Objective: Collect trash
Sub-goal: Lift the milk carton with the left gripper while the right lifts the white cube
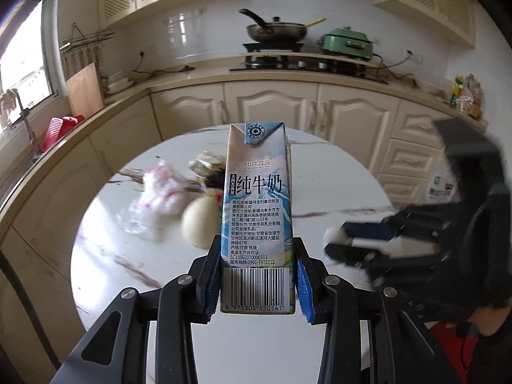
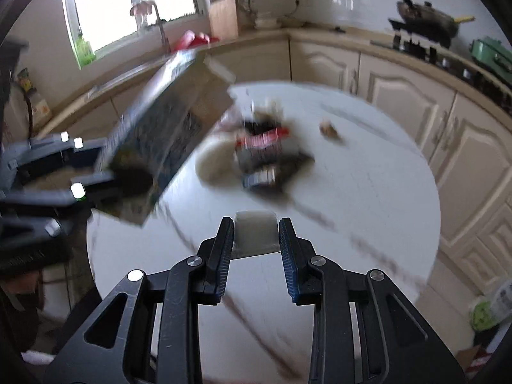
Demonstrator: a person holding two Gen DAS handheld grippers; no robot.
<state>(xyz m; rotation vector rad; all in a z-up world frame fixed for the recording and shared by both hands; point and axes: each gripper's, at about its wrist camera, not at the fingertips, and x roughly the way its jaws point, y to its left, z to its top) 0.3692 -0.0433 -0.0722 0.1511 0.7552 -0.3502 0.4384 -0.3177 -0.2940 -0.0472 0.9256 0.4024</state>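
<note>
A tall blue-and-white milk carton (image 1: pixel 256 192) stands upright between the pads of my left gripper (image 1: pixel 257 251), which is shut on its lower part above the round marble table (image 1: pixel 128 272). The right wrist view shows the same carton (image 2: pixel 160 134) tilted and blurred at the left. My right gripper (image 2: pixel 256 224) is shut on a small whitish scrap (image 2: pixel 255 235); in the left wrist view it (image 1: pixel 334 240) hovers to the right of the carton. On the table lie a crumpled plastic bag (image 1: pixel 156 201), a cream round object (image 1: pixel 198 224) and wrappers (image 1: pixel 208 166).
A small brown scrap (image 2: pixel 329 131) lies alone further back on the table. Cream cabinets (image 1: pixel 272 105) and a curved counter ring the table. A wok (image 1: pixel 275 30) and a green pot (image 1: pixel 348 44) sit at the stove, and a red rack (image 1: pixel 60 131) stands by the sink.
</note>
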